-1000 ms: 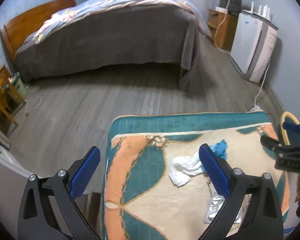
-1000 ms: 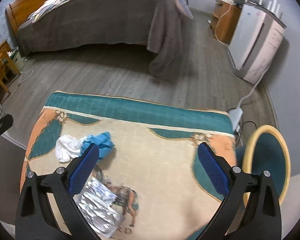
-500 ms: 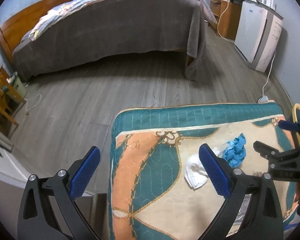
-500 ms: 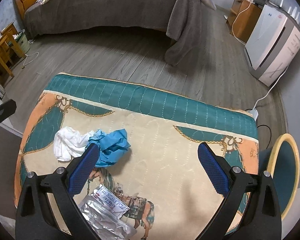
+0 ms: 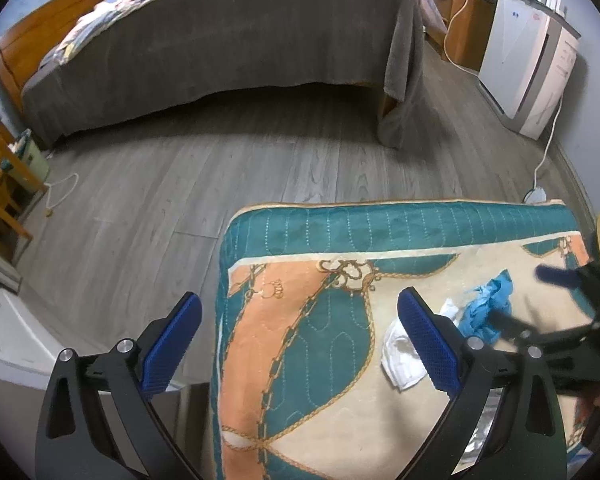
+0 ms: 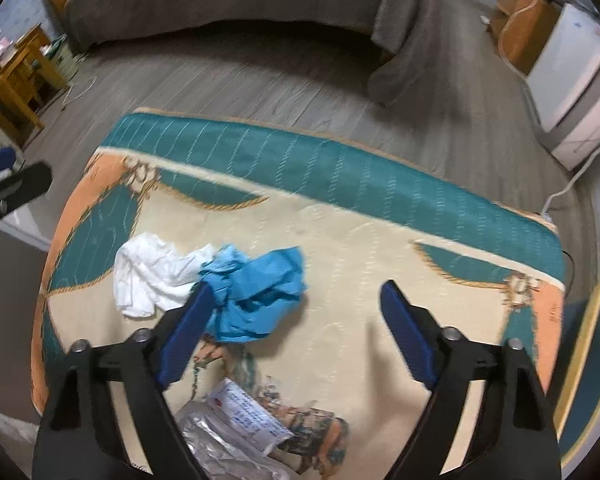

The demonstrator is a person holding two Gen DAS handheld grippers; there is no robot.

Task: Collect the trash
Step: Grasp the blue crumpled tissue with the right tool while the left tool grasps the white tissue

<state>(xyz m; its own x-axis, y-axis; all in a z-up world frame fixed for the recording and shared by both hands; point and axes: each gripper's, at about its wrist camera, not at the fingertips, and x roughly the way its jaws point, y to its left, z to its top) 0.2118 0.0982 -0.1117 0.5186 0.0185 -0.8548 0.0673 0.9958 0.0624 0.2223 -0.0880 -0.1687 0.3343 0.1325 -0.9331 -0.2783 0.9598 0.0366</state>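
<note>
A crumpled blue wad (image 6: 256, 292) lies on the patterned table cloth (image 6: 340, 184), touching a crumpled white tissue (image 6: 148, 272) on its left. A silver foil wrapper (image 6: 224, 432) lies nearer me. My right gripper (image 6: 296, 332) is open and empty, just above the cloth, its left finger beside the blue wad. My left gripper (image 5: 300, 344) is open and empty over the table's left edge. In the left wrist view the white tissue (image 5: 400, 352) and blue wad (image 5: 488, 308) lie right of my right finger, with the right gripper (image 5: 540, 304) reaching in over them.
A bin with a yellow rim (image 6: 592, 364) stands right of the table. A bed with a grey cover (image 5: 236, 40) lies across the wooden floor. A white appliance (image 5: 532, 56) and its cable are at the far right. Wooden furniture (image 5: 0, 184) stands at the left.
My right gripper has moved forward and down toward the blue wad, which now looks larger. My left gripper has shifted left, off the table's edge. Both stay open.
</note>
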